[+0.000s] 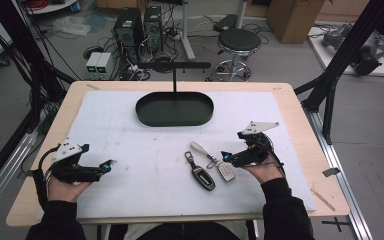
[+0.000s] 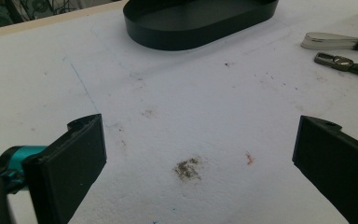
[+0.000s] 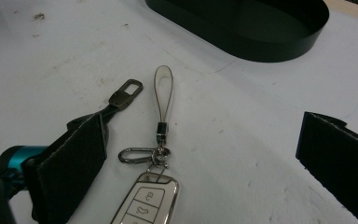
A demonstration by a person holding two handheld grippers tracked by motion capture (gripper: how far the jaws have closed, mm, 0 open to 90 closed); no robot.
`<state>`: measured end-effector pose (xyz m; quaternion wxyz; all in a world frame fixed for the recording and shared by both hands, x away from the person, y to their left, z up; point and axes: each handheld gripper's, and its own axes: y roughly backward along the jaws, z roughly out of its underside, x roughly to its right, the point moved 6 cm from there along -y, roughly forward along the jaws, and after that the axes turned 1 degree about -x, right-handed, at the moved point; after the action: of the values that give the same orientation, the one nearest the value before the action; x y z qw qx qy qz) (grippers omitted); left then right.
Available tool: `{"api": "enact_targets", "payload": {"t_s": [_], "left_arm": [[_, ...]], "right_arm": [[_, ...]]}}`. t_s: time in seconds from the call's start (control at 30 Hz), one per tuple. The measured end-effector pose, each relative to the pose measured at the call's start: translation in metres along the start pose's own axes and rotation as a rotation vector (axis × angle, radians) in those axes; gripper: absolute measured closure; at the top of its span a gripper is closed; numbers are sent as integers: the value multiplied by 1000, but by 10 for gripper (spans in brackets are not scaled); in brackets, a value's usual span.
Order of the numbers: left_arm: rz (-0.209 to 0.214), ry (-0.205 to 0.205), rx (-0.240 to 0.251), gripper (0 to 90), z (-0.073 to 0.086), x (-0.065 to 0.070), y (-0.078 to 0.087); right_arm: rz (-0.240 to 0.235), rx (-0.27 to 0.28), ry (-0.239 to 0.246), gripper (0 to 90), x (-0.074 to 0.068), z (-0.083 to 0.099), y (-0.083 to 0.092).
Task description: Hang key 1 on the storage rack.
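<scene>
Nothing is being gripped yet: the right gripper (image 3: 200, 154), fingers apart, is hovering over the white key fob (image 3: 145, 200), while the left gripper (image 2: 198, 154) is idling, fingers apart.

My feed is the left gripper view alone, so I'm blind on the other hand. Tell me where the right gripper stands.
Observer: The right gripper is open over a white key fob, which lies between its fingers, ungripped.
Operator: Report what lies beside that fob.
Observer: A black key fob lies just to its left, apart from it.
Operator: Describe the tray's far side.
Observer: A thin black post with a crossbar rises at the back of the black oval tray.
</scene>
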<state>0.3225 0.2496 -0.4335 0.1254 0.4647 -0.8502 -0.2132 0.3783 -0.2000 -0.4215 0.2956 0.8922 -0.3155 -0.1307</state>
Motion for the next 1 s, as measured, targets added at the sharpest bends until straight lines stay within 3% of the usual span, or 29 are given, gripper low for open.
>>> {"api": "enact_targets", "payload": {"t_s": [0.37,0.67,1.0], "left_arm": [[-1,0,0,31,0,0,0],[1,2,3,32,0,1,0],[-2,-8,-4,31,1,1,-1]], "right_arm": [[-29,-31,36,8,-13,-13,-18],[-49,-92,82,8,-28,-19,-43],[-46,-176,72,8,-26,-13,-73]]}}
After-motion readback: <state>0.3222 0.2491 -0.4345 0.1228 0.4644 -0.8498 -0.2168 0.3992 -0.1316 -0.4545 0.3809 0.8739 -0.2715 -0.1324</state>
